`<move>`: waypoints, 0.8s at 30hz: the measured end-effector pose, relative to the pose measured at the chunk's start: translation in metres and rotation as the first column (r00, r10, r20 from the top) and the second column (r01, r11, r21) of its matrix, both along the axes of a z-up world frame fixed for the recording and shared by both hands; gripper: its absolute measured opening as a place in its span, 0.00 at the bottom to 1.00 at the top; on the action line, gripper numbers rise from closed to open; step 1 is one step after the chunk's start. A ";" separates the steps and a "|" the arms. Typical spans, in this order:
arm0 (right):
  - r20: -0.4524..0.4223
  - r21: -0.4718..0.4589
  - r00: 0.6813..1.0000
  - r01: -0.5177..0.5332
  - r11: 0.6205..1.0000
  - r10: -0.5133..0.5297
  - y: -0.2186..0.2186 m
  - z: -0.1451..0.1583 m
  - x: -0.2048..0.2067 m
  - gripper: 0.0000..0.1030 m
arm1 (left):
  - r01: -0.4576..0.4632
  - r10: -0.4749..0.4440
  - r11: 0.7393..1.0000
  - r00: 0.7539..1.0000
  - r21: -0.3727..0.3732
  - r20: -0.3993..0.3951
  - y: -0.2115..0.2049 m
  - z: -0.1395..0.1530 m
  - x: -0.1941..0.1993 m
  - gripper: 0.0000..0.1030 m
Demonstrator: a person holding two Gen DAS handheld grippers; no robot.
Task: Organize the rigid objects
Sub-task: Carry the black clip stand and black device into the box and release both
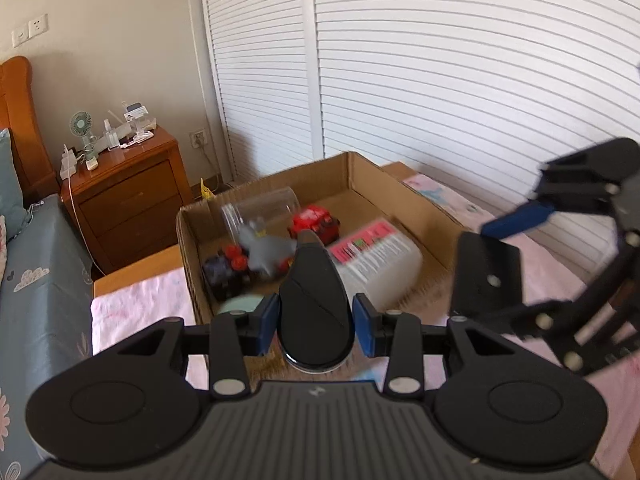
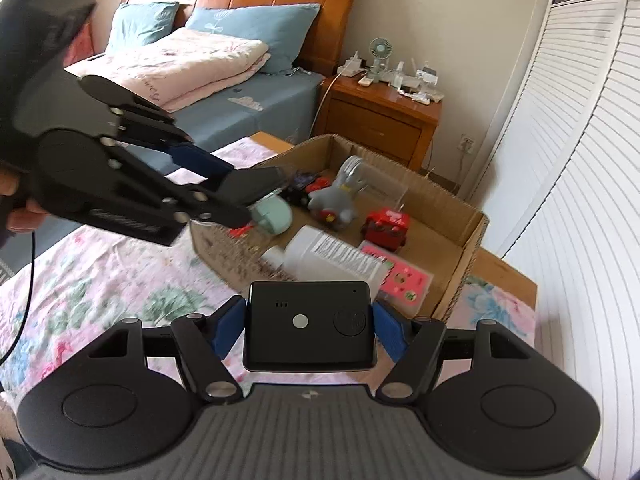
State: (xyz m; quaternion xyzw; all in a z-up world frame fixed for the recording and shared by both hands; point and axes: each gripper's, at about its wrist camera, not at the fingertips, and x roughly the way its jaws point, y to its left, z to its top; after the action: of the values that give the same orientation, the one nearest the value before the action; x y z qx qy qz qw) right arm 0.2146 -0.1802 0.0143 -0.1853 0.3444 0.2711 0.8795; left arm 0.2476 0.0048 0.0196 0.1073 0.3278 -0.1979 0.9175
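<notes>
My left gripper point(image 1: 315, 322) is shut on a black computer mouse point(image 1: 314, 304) and holds it over the near edge of an open cardboard box point(image 1: 362, 178). It also shows in the right wrist view point(image 2: 240, 190), above the box's left side. My right gripper point(image 2: 308, 326) is shut on a flat black rectangular device point(image 2: 310, 326), held in front of the box point(image 2: 470, 240). That device shows in the left wrist view point(image 1: 488, 276). Inside the box lie a clear jar point(image 1: 260, 210), a grey plush toy point(image 2: 338, 200), a red toy car point(image 2: 386, 226), a white bottle point(image 2: 332, 258) and a pink case point(image 2: 404, 280).
The box stands on a table with a pink floral cloth point(image 2: 80, 288). A bed with blue sheets point(image 2: 240, 104) and a wooden nightstand point(image 2: 380, 118) carrying a small fan are behind. White louvred closet doors point(image 1: 440, 80) run along the far side.
</notes>
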 end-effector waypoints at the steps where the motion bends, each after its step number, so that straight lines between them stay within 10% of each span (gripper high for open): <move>1: 0.002 0.003 1.000 0.004 1.000 -0.004 -0.001 0.001 0.002 0.71 | -0.006 0.006 1.000 1.000 0.003 0.002 -0.002 -0.001 0.007 0.38; 8: 0.004 0.010 1.000 0.025 1.000 -0.025 -0.008 0.005 0.012 0.71 | -0.059 0.059 0.998 0.998 -0.001 -0.008 -0.009 -0.017 0.038 0.41; 15: -0.002 0.004 0.999 0.040 0.999 -0.040 -0.009 0.006 0.021 0.71 | -0.124 0.124 0.992 0.992 -0.031 -0.024 0.000 -0.017 0.027 0.90; 24: -0.024 0.035 0.996 0.091 0.995 -0.090 -0.011 0.008 0.046 0.71 | -0.152 0.154 0.986 0.988 -0.064 0.022 0.017 0.000 -0.015 0.97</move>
State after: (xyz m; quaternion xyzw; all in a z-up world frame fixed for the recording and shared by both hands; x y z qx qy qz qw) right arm 0.2603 -0.1909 0.0225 -0.1506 0.3573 0.2392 0.8902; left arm 0.2324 0.0220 0.0197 0.0561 0.3162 -0.1356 0.9373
